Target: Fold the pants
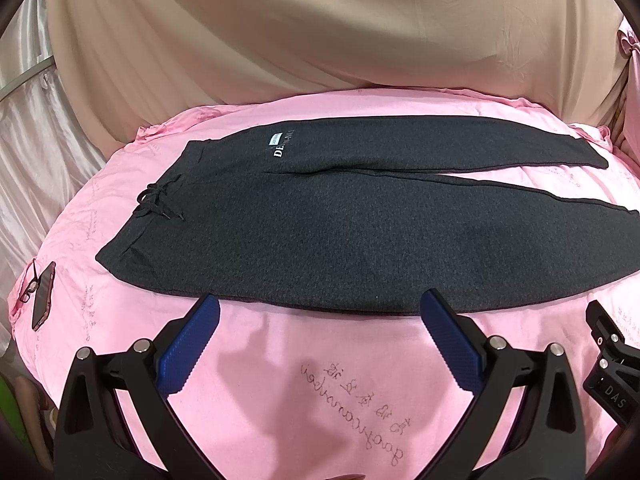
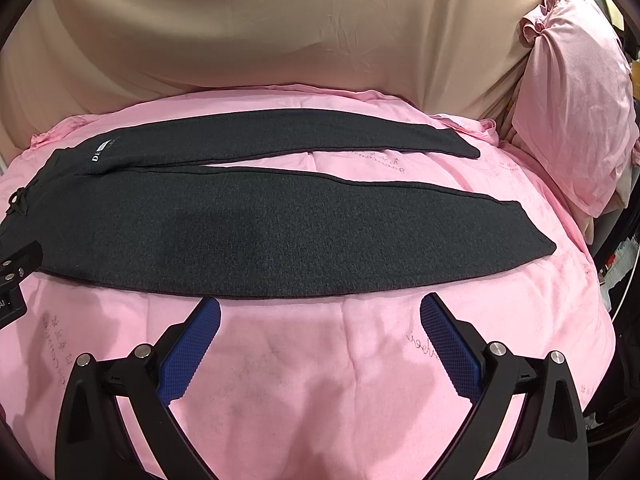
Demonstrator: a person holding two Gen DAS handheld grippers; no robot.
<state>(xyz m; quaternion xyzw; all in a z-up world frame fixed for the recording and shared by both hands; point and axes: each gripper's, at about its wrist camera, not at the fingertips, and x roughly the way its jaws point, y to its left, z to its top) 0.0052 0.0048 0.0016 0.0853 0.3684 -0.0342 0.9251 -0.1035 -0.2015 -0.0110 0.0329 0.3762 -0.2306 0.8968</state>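
Observation:
Dark grey pants (image 1: 340,236) lie flat and spread on a pink bedsheet (image 1: 280,392), waistband and drawstring (image 1: 160,204) at the left, both legs stretching right. My left gripper (image 1: 320,312) is open and empty, hovering just short of the pants' near edge by the hip. In the right wrist view the pants (image 2: 280,240) show both legs, slightly apart at the cuffs. My right gripper (image 2: 320,312) is open and empty, just short of the near leg's edge. The right gripper's body shows at the right edge of the left wrist view (image 1: 612,360).
A phone in a dark case (image 1: 43,296) and glasses (image 1: 30,288) lie on the sheet at the left. A beige curtain (image 1: 320,32) hangs behind the bed. A pink pillow (image 2: 576,100) leans at the far right. The bed's right edge (image 2: 600,300) drops off.

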